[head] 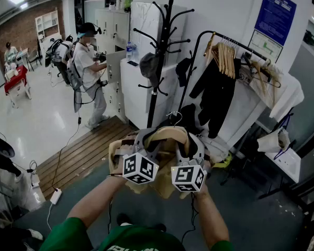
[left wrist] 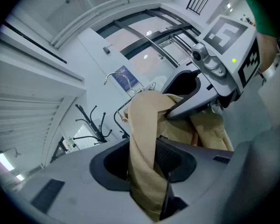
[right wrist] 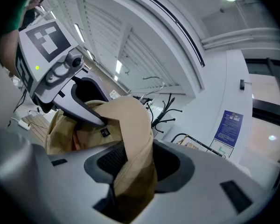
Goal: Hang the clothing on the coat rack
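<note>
1. The pick-up looked done: the left gripper (left wrist: 147, 169) had its fingers pinched on a fold of the tan garment (head: 170, 135)
2. The right gripper (right wrist: 130, 167) held a second fold beside it, fingers likewise clamped on the cloth
3. The garment hung bunched between both grippers, raised in front of the black coat rack (head: 165, 46) but well apart from it
4. Left to do, as I judged it: carry the garment to a hook, drape it there, let go
</note>
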A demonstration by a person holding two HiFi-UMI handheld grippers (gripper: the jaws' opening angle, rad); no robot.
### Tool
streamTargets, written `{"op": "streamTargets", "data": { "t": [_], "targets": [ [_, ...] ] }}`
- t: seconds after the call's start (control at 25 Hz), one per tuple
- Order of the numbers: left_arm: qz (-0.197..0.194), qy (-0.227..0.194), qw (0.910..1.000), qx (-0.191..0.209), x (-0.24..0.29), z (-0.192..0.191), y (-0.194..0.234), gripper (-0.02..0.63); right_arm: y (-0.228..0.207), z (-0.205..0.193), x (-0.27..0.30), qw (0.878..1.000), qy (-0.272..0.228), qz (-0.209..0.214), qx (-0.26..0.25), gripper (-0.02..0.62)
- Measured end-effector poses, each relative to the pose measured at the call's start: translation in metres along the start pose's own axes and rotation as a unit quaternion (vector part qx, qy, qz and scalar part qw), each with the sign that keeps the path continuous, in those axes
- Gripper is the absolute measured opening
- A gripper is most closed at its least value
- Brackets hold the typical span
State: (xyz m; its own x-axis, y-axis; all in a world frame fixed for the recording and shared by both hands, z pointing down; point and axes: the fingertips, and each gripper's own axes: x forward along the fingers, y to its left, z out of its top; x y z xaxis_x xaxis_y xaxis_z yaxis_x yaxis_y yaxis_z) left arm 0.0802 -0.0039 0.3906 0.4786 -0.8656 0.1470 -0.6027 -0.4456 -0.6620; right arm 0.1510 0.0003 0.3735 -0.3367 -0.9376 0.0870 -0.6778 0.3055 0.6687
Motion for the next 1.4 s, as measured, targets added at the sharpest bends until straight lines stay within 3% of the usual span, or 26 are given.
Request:
{"op": "streamTargets", "data": {
  "t": [0.8, 1.4],
  "targets": [
    [-0.004, 0.001, 1.0, -0.001, -0.014, -0.012, 0.001, 0.147, 0.017, 0.006, -0.002, 1.0, 0.003, 0.005, -0.002, 0.184],
    [-0.007, -0.009, 0.9999, -0.007, -0.03, -0.031, 0.024, 0.147, 0.037, 0.033, 0.01, 1.0, 0.006, 0.0, -0.01, 0.184]
  ]
}}
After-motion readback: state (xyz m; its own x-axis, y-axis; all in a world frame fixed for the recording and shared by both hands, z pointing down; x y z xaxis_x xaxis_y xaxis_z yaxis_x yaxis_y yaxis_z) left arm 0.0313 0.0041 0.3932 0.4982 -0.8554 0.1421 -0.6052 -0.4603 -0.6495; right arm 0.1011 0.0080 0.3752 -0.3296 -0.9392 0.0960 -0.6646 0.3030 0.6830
